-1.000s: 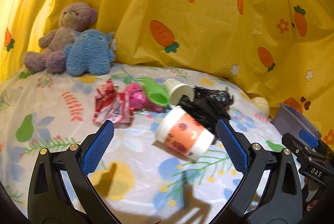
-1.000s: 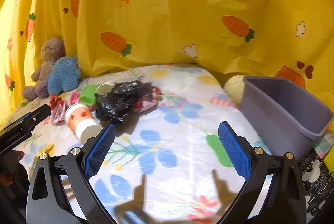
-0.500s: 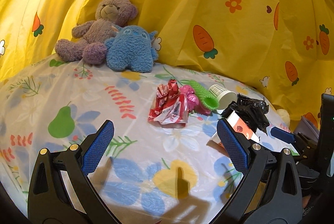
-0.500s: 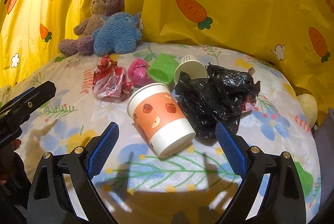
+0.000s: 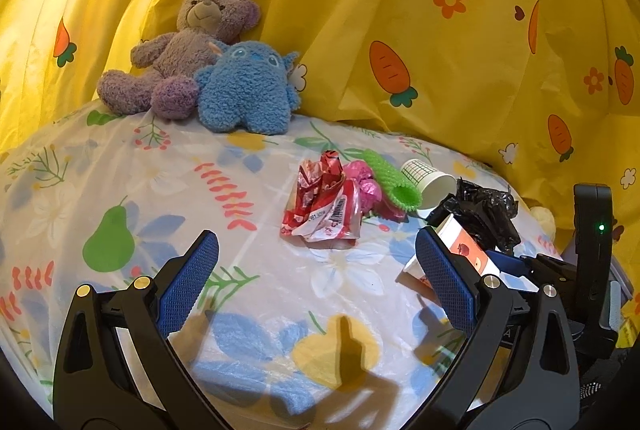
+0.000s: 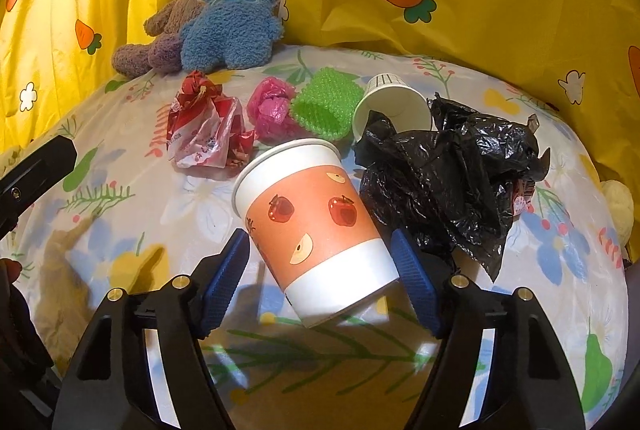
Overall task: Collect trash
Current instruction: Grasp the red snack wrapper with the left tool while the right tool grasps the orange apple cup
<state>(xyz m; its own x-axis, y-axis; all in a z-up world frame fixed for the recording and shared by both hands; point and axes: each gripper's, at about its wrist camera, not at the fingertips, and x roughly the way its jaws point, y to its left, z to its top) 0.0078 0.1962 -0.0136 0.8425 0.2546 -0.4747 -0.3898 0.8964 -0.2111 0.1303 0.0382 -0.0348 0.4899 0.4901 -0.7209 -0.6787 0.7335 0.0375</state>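
Note:
Trash lies on the flowered bedsheet (image 5: 120,189): an orange apple-print paper cup (image 6: 316,222) on its side, a crumpled black plastic bag (image 6: 452,169), a white paper cup (image 6: 392,101), a green spiky foam sleeve (image 6: 326,101), a pink wrapper (image 6: 272,105) and a red-and-white wrapper (image 6: 204,125). My right gripper (image 6: 320,270) has its jaws open around the apple cup's base, with a small gap on each side. My left gripper (image 5: 316,282) is open and empty, in front of the red-and-white wrapper (image 5: 324,205). The apple cup (image 5: 460,250) shows behind its right finger.
A purple teddy bear (image 5: 188,49) and a blue plush toy (image 5: 248,85) sit at the back against a yellow carrot-print curtain (image 5: 400,9). A cream plush (image 6: 618,205) lies at the bed's right edge.
My right gripper has swung left from the grey bin and closed in until the apple cup sits between its jaws. My left gripper has turned left toward the red wrapper.

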